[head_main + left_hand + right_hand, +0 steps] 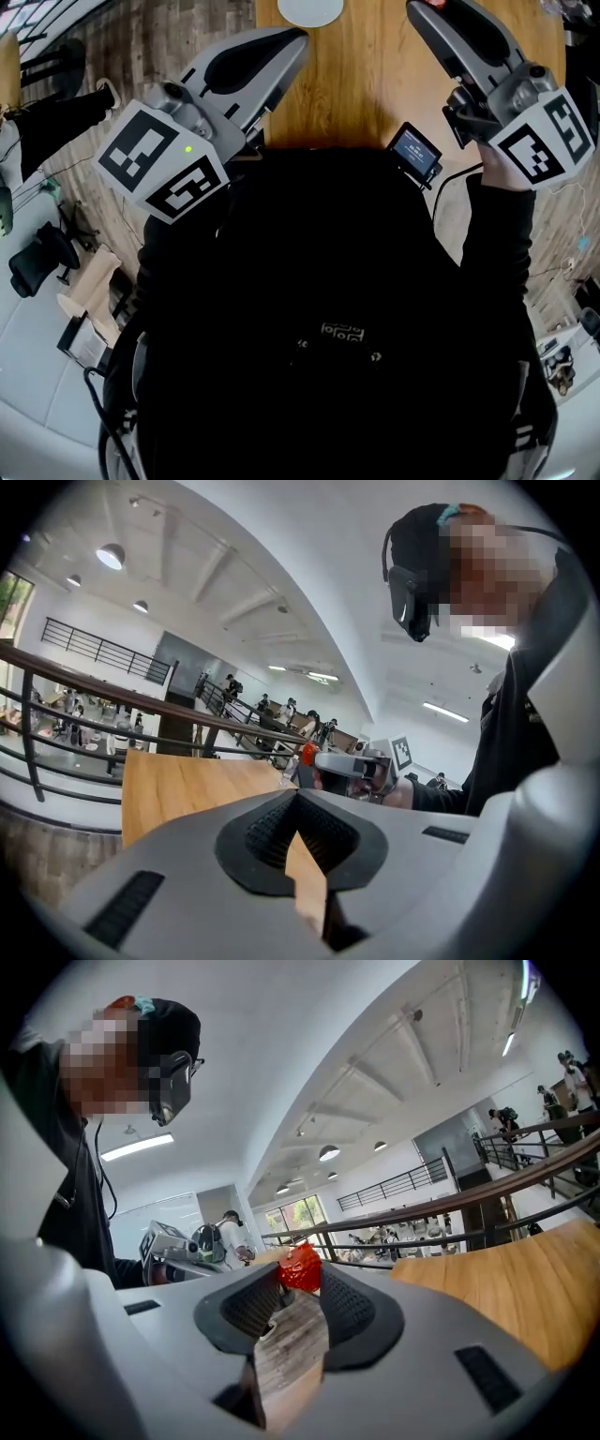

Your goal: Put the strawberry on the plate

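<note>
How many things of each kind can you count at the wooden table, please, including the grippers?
Grippers: 2, the left gripper, shut and empty, and the right gripper, holding the fruit
Strawberry: 1
White plate: 1, partly cut off at the head view's top edge
Small screen device: 1
Total: 5

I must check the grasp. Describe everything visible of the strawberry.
The strawberry is small, bright red and glossy, with a dimpled skin that looks like plastic; no leaves show. It is pinched between the tips of the right claw, whose ribbed pads press both its sides, and is held in the air, clear of the wooden table. Nothing else touches it.
</note>
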### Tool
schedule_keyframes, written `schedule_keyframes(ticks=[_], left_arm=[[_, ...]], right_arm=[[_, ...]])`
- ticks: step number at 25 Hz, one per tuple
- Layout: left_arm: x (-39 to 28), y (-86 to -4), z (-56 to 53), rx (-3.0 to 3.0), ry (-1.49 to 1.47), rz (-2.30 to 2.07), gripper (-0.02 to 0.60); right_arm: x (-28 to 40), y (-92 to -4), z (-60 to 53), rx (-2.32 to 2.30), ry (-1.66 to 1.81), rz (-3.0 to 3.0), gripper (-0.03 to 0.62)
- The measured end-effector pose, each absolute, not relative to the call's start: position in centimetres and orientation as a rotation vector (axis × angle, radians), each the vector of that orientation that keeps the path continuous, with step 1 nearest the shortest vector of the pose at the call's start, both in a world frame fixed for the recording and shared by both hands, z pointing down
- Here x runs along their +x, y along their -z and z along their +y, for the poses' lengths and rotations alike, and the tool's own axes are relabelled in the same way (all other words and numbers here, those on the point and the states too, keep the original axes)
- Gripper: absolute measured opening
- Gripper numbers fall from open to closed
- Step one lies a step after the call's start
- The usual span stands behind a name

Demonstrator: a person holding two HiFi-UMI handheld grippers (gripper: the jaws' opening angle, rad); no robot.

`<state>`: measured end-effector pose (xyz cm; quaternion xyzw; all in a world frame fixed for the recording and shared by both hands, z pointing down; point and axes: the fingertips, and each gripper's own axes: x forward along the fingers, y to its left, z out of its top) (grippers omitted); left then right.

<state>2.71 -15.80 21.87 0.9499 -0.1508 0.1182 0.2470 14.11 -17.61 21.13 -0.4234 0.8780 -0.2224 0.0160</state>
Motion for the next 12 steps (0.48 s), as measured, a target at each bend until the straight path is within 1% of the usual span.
schedule_keyframes(ticks=[12], left_arm=[[5.0,-23.6,-16.9,2.574,-0.294,-0.257,-0.002]], right_arm=[[15.0,-22.1,-17.6,-1.486,0.756,2.691,0.144]])
